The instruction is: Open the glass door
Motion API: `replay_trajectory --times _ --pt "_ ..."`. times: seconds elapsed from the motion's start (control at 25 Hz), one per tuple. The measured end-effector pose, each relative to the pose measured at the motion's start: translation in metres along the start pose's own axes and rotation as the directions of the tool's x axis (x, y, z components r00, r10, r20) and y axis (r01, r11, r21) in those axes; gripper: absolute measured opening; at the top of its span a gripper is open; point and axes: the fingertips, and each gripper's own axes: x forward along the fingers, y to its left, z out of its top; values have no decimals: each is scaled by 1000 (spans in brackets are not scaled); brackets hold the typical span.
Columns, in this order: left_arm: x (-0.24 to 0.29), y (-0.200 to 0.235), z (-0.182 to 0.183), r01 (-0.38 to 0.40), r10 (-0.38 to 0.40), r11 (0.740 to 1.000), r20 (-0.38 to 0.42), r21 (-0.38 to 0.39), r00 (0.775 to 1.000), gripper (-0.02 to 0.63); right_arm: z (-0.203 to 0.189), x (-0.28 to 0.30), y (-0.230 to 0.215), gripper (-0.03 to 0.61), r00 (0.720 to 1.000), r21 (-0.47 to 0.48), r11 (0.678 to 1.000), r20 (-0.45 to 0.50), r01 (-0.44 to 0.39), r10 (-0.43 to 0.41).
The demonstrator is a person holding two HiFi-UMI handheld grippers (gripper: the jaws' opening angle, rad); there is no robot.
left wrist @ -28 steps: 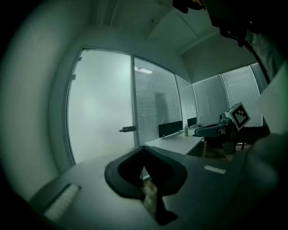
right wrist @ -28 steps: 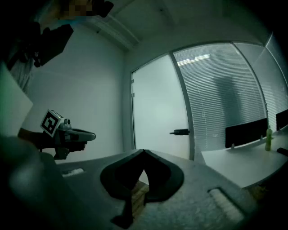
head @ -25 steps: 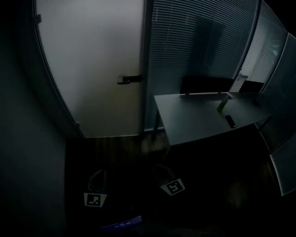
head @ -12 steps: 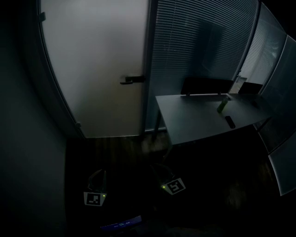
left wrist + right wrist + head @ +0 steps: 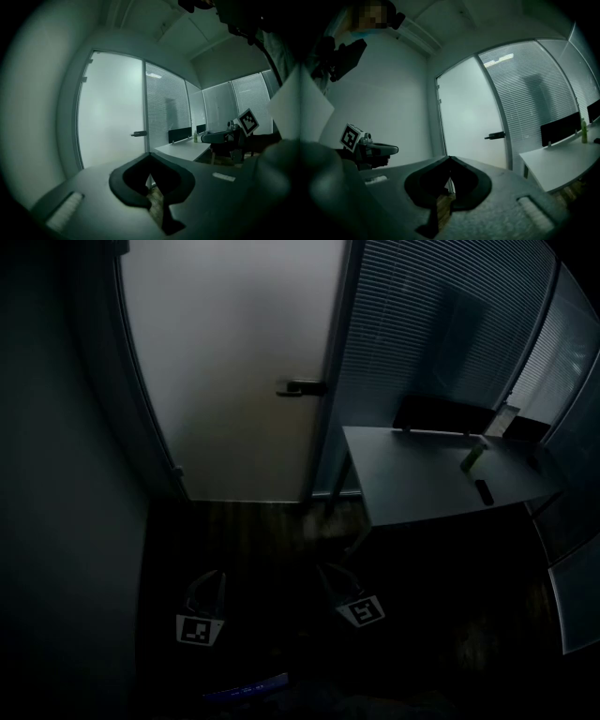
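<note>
The frosted glass door [image 5: 234, 381] stands closed ahead, its dark lever handle [image 5: 302, 387] at the right edge. Low in the head view my left gripper [image 5: 206, 579] and right gripper [image 5: 330, 573] hover over the dark floor, well short of the door. Both point toward it, and neither touches anything. In the left gripper view the jaws of the left gripper [image 5: 150, 154] meet at the tips with nothing between them, and the handle [image 5: 138, 134] is far off. The right gripper [image 5: 450, 158] is likewise shut and empty, with the handle [image 5: 495, 136] distant.
A white desk [image 5: 441, 474] stands right of the door with a green bottle [image 5: 473, 457], a dark handset [image 5: 484, 490] and a black screen [image 5: 441, 416]. A glass wall with blinds [image 5: 422, 334] runs behind it. A plain wall [image 5: 66, 474] closes the left side.
Both grippers have moved a little toward the door. The head view has shifted, so door, handle and desk now sit further right in the picture. Jaws unchanged.
</note>
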Motion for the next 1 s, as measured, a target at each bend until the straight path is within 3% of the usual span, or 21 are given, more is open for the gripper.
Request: replay_trajectory --times 0.44,1.0 --pt "20 56 -15 -69 69 998 -19 0 997 3 -9 76 2 2 998 -5 998 -12 -68 68" --pt "123 154 1 -85 85 996 -27 -10 996 3 -3 218 -37 2 995 1 996 -46 -86 86"
